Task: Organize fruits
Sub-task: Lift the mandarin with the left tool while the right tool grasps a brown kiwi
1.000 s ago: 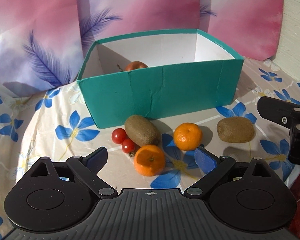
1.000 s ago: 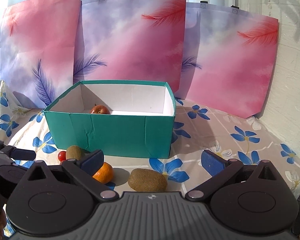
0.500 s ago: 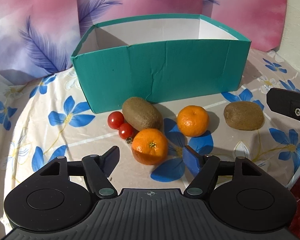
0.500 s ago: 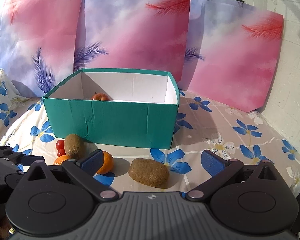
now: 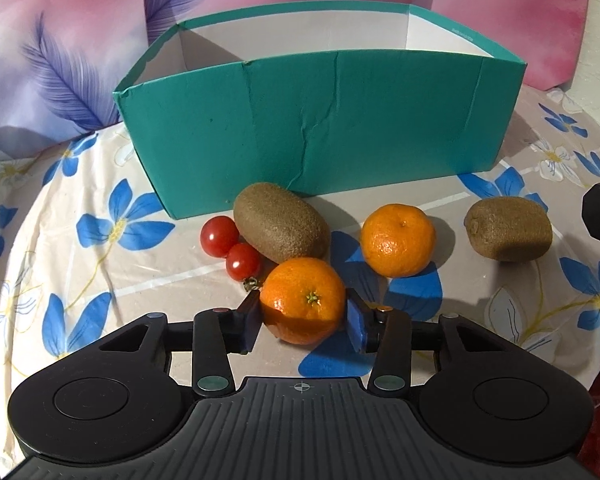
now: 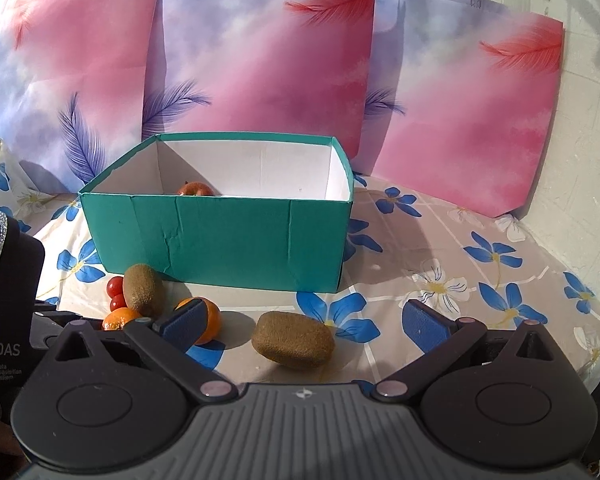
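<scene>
Left gripper has just closed on the near mandarin — right gripper gapes empty; apple half-hidden in box.

Creased matt cardboard box; fuzzy kiwi; glossy tomatoes

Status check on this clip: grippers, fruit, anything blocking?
Left gripper has just been closing, fingers at the near tangerine. Right gripper open, empty, above a kiwi. Path to teal box clear.

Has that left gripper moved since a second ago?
Yes. The left gripper came down and in toward the teal box, and its jaws have been closing around the nearest tangerine.
</scene>
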Demonstrator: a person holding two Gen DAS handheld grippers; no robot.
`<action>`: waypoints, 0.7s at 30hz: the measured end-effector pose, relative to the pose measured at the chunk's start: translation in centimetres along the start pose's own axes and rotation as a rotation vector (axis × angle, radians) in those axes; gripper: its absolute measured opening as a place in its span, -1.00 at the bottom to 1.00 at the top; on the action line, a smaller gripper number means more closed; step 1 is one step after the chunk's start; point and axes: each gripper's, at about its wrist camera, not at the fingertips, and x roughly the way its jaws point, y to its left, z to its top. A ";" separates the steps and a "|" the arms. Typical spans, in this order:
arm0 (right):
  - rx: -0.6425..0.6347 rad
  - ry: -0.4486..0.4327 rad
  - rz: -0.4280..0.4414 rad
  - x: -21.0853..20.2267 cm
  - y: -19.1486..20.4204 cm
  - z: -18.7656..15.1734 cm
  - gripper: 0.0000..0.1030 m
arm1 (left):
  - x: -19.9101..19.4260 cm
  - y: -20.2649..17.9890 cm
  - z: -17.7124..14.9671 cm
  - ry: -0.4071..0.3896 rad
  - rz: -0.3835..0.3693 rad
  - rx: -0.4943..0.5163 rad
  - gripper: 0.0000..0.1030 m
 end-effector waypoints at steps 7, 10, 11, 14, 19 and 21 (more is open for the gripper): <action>0.008 0.026 -0.004 1.2 -0.1 -0.3 1.00 | -2.7 0.1 0.2 -0.041 -0.056 0.002 -0.11; 0.025 0.044 -0.014 2.3 -0.4 -0.5 1.00 | -4.0 0.3 0.5 -0.064 -0.053 0.000 -0.11; 0.030 0.051 -0.017 2.8 -0.5 -0.6 1.00 | -4.3 0.4 0.5 -0.068 -0.047 -0.003 -0.11; 0.049 0.079 -0.022 4.7 -0.6 -1.0 1.00 | -4.7 0.8 0.8 -0.074 -0.042 -0.019 -0.11; 0.055 0.122 -0.024 7.6 -0.2 -1.7 0.84 | -5.0 1.3 0.7 -0.070 -0.035 -0.030 -0.12; 0.059 0.141 -0.017 8.5 0.0 -1.9 0.83 | -5.0 1.4 0.6 -0.069 -0.033 -0.035 -0.12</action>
